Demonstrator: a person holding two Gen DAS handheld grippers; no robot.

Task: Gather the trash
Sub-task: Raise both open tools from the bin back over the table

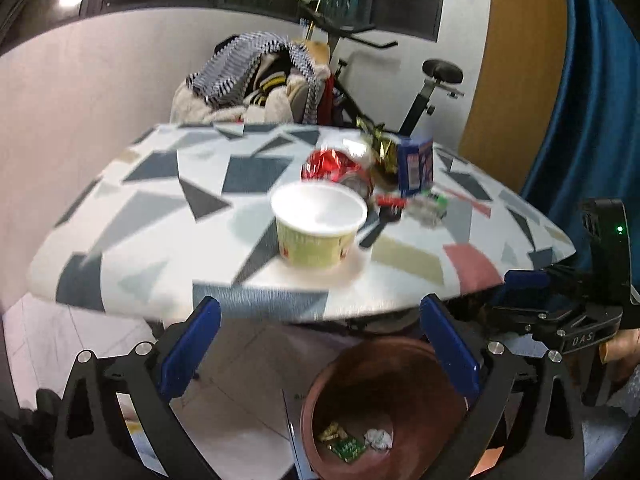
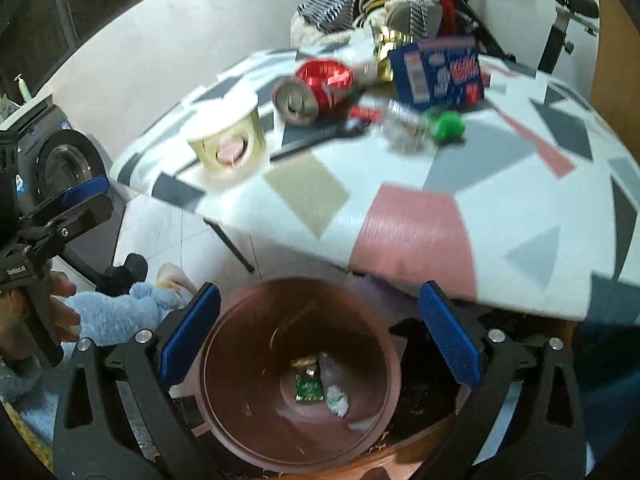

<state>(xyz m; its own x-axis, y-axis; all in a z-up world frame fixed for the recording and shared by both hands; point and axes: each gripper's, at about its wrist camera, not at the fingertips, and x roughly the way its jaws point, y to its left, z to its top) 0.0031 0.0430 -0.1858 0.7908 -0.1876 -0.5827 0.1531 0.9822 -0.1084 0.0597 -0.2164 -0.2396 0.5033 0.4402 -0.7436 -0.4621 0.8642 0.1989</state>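
Note:
My left gripper [image 1: 320, 352] is open and empty above the brown bin [image 1: 384, 384], just off the near edge of the patterned table [image 1: 160, 240]. My right gripper [image 2: 320, 344] hangs open over the same bin [image 2: 248, 380], nothing between its pads. In the bin lie green and gold wrappers [image 2: 308, 384] and a crumpled paper [image 2: 338, 400]. On the table stand a yellow cup [image 1: 320, 224] and a blue box [image 1: 416, 164]. Beside them are a red can [image 2: 316, 88] on its side, a black spoon [image 2: 320, 136], a gold wrapper [image 1: 380, 144] and clear plastic with a green piece [image 2: 448, 124].
Behind the table are a heap of clothes [image 1: 256, 80] and an exercise bike [image 1: 440, 76], with a blue curtain [image 1: 592, 100] to the right. A washing machine [image 2: 60, 160] and a blue plush [image 2: 116, 312] are on the floor at the left. A hand [image 2: 60, 312] holds the left gripper.

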